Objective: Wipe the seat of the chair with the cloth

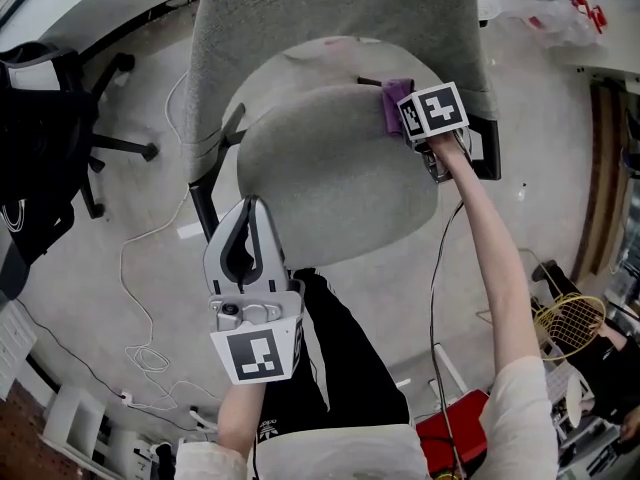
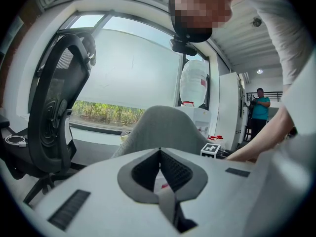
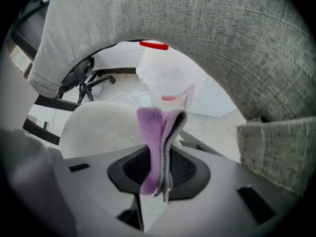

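A grey fabric office chair fills the middle of the head view, its round seat (image 1: pixel 330 178) below the tall backrest (image 1: pixel 330 18). My right gripper (image 1: pixel 400 108) is shut on a purple cloth (image 1: pixel 393 106) at the seat's far right, close to the backrest. In the right gripper view the cloth (image 3: pixel 157 147) hangs folded between the jaws, with the seat (image 3: pixel 103 125) to the left and the backrest (image 3: pixel 197 38) overhead. My left gripper (image 1: pixel 252 230) hovers near the seat's front left edge, shut and holding nothing; its own view shows the jaws (image 2: pixel 160 168) closed together and the backrest (image 2: pixel 163 130) behind.
A black office chair (image 1: pixel 50 138) stands on the floor at the left. White cables (image 1: pixel 145 268) trail across the floor. A plastic bag (image 1: pixel 550 8) lies at the top right, a racket (image 1: pixel 570 323) and a red box (image 1: pixel 460 433) at the lower right. Another person (image 2: pixel 260 110) stands far off.
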A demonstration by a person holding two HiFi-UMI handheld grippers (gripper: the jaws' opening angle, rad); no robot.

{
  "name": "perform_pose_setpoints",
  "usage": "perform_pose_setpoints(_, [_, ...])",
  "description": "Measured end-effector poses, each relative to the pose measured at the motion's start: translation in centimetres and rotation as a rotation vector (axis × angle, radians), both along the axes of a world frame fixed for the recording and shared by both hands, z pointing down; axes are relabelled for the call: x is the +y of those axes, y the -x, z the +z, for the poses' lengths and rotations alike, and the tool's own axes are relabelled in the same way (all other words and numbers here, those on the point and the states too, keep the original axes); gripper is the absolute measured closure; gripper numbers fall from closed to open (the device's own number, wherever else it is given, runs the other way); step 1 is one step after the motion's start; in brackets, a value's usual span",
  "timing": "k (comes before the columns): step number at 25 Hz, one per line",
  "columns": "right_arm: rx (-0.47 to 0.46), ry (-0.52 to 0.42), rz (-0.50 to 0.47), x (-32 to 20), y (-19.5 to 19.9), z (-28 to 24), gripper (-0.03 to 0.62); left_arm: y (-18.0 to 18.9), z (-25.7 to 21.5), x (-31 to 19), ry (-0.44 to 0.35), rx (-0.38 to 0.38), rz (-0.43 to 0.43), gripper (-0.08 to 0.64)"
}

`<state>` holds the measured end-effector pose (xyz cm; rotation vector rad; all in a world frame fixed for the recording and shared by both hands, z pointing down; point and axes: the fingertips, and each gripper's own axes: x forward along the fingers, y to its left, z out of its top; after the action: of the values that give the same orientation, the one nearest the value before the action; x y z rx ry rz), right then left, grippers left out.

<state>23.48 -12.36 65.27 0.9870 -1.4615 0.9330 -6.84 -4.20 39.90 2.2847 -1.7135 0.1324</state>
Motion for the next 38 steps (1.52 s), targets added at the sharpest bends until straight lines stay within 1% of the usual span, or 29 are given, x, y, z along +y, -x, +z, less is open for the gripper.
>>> perform_pose_setpoints(2, [0.021, -0.005, 0.009, -0.1, -0.7, 0.0, 0.497, 0.1, 0.1, 0.0, 0.0, -0.003, 0.0, 0.548])
perform_pose_setpoints(6, [0.091, -0.018, -0.021, 0.0, -2.1, -0.1, 0.497, 0.1, 0.1, -0.1, 0.007, -0.004, 0.005, 0.548])
perform_pose_setpoints(11, [0.103, -0.031, -0.001, -0.1, -2.3, -0.2, 0.497, 0.3, 0.0, 0.0, -0.01, -0.011, 0.008, 0.548])
perform_pose_setpoints(15, [0.102, -0.072, 0.017, 0.0, -1.2, -1.6, 0.497, 0.5, -0.2, 0.2, -0.013, -0.009, 0.003, 0.548])
perform_pose_setpoints(16, [0.086, -0.088, 0.018, 0.2, -0.4, -2.1, 0.497, 0.6, -0.3, 0.3, -0.013, -0.009, 0.001, 0.548])
perform_pose_setpoints(18, [0.018, -0.114, 0.005, 0.8, 2.1, -3.4, 0.497, 0.8, -0.6, 0.4, -0.017, -0.009, -0.006, 0.548])
perform_pose_setpoints(22, [-0.21, -0.155, -0.037, 2.9, 10.1, -6.1, 0.497, 1.6, -1.3, 0.6, -0.025, -0.011, -0.038, 0.548])
perform_pose_setpoints(25, [-0.373, -0.127, -0.035, 5.2, 16.5, -7.2, 0.497, 2.4, -2.0, 0.8, -0.035, -0.021, -0.061, 0.548])
perform_pose_setpoints(28, [-0.48, -0.087, -0.053, 7.1, 22.2, -7.5, 0.497, 3.5, -2.5, 1.1, -0.041, -0.035, -0.088, 0.548])
perform_pose_setpoints(30, [-0.544, -0.059, -0.045, 8.0, 25.5, -7.4, 0.497, 4.3, -2.5, 1.3, -0.04, -0.042, -0.11, 0.548])
perform_pose_setpoints(32, [-0.592, -0.017, -0.022, 9.2, 28.1, -6.7, 0.497, 5.1, -2.3, 1.6, -0.034, -0.046, -0.132, 0.548])
perform_pose_setpoints(34, [-0.613, 0.03, -0.006, 10.7, 30.0, -5.4, 0.497, 5.7, -1.9, 1.9, -0.028, -0.048, -0.147, 0.548])
perform_pose_setpoints(38, [-0.587, 0.113, -0.016, 13.8, 31.5, -2.3, 0.497, 6.0, -1.4, 2.6, -0.014, -0.047, -0.16, 0.548])
